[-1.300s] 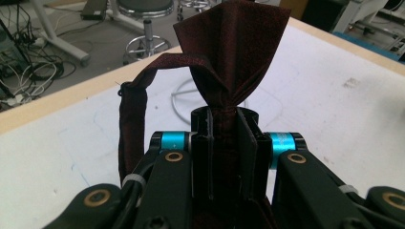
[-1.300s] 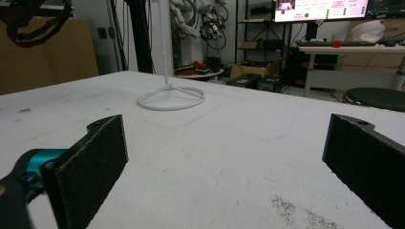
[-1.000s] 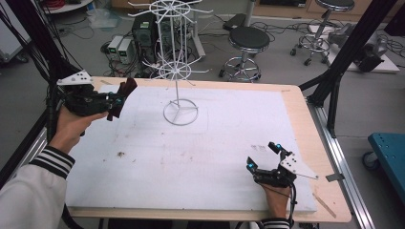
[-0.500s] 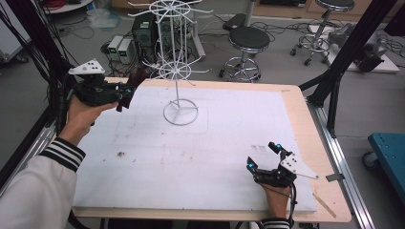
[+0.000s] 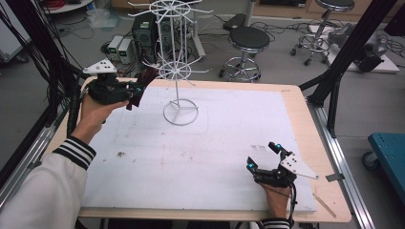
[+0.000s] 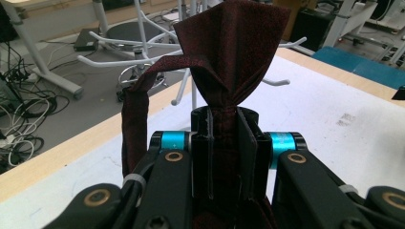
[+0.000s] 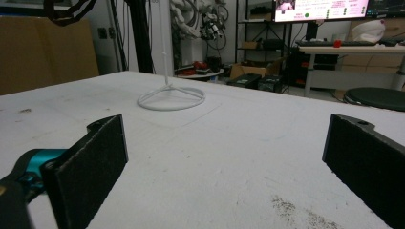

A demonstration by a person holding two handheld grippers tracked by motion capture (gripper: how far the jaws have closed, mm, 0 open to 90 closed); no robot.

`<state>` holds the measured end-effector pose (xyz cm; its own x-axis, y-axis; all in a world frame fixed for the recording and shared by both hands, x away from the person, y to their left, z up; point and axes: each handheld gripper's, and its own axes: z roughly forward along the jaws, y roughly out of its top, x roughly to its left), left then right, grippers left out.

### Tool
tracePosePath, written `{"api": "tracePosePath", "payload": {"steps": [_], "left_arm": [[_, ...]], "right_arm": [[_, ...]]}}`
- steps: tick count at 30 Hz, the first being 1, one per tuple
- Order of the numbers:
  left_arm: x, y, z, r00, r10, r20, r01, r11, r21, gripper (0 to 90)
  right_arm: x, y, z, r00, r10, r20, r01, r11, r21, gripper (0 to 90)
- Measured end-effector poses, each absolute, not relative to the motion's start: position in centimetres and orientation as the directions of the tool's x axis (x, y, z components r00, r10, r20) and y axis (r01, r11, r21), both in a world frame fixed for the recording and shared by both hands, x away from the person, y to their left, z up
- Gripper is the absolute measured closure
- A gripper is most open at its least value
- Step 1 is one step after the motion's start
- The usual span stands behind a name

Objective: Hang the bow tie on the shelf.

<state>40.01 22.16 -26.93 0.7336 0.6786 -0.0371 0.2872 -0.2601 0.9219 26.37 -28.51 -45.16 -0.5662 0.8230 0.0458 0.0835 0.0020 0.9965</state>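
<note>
one dark red bow tie (image 6: 229, 52) sits pinched in the left gripper (image 5: 136, 90), beside the white wire rack (image 5: 177, 71). slip its strap loop (image 6: 131, 119) over a lower arm before letting go. the right gripper (image 5: 265, 157) rests open on the table (image 5: 296, 102).

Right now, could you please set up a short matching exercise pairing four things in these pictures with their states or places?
Things:
1. left hand-held gripper
2. right hand-held gripper
3. dark red cloth
4. white wire rack

States or places:
A. stands upright on the white table, toward its far edge
B. jaws wide apart, nothing between them
C. pinched between two black jaws
D. shut on fabric, raised near the rack

Pairs: 1-D, 2-B, 3-C, 4-A
</note>
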Motion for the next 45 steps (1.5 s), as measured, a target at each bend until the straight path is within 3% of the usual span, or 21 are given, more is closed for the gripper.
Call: {"api": "tracePosePath", "payload": {"steps": [15, 45], "left_arm": [[40.9, 20.2, -28.4, 0.750, 0.662, -0.018, 0.272, -0.283, 0.920, 77.0], [41.9, 18.9, -31.5, 0.737, 0.674, -0.049, 0.339, -0.305, 0.890, 77.0]], "right_arm": [[26.4, -28.5, -45.2, -0.567, 0.822, 0.050, 0.085, -0.002, 0.996, 0.7], [26.4, -28.6, -45.2, -0.565, 0.824, 0.050, 0.085, -0.002, 0.996, 0.7]]}}
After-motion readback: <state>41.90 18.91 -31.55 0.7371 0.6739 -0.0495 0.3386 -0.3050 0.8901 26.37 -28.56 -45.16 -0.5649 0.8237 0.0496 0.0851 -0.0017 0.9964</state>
